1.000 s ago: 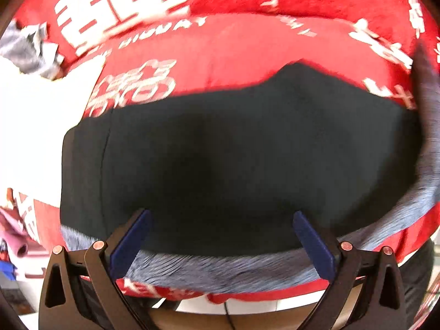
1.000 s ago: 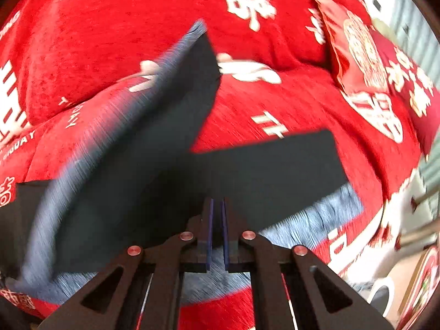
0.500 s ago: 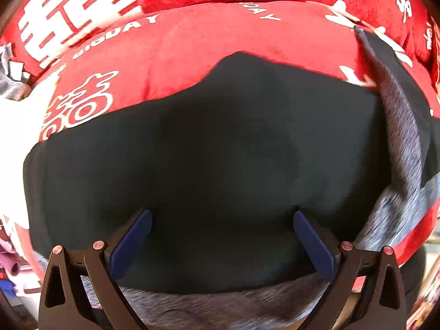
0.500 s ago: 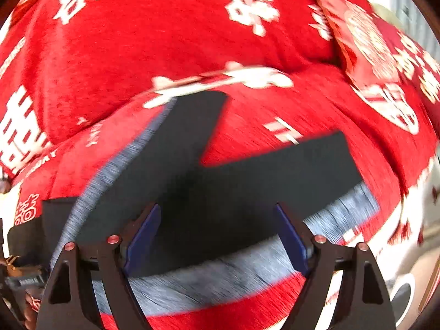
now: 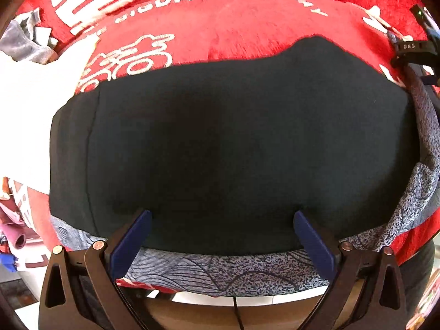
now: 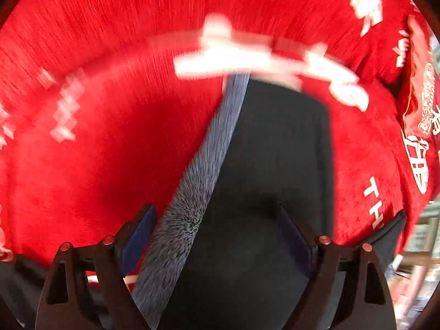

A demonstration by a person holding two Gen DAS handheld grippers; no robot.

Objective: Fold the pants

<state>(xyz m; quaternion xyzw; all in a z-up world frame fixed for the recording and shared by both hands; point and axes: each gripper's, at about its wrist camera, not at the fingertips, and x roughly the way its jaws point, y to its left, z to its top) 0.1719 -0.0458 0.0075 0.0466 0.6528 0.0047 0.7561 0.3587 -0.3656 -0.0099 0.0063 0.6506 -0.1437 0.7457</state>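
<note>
The pants [image 5: 220, 143] are black with a grey speckled side stripe [image 5: 220, 269] and lie spread on a red cover [image 5: 233, 27]. My left gripper [image 5: 222, 236] is open, its blue pads over the near edge of the black cloth, holding nothing. In the right wrist view, blurred by motion, one pant leg [image 6: 275, 178] runs away from me with its grey stripe [image 6: 209, 151] along its left side. My right gripper [image 6: 217, 236] is open above that leg and holds nothing. The right gripper's body [image 5: 415, 46] shows at the right edge of the left wrist view.
The red cover [image 6: 110, 137] bears white printed characters [image 5: 129, 60]. A red cushion [image 6: 423, 104] lies at the far right. Grey and white cloth [image 5: 24, 46] sits at the far left. A white edge [image 5: 247, 297] shows below the cover, near me.
My right gripper was shut on the pant leg a second ago, then opened and let it go. It has since swung so the leg points away. The left gripper stayed open, shifting slightly.
</note>
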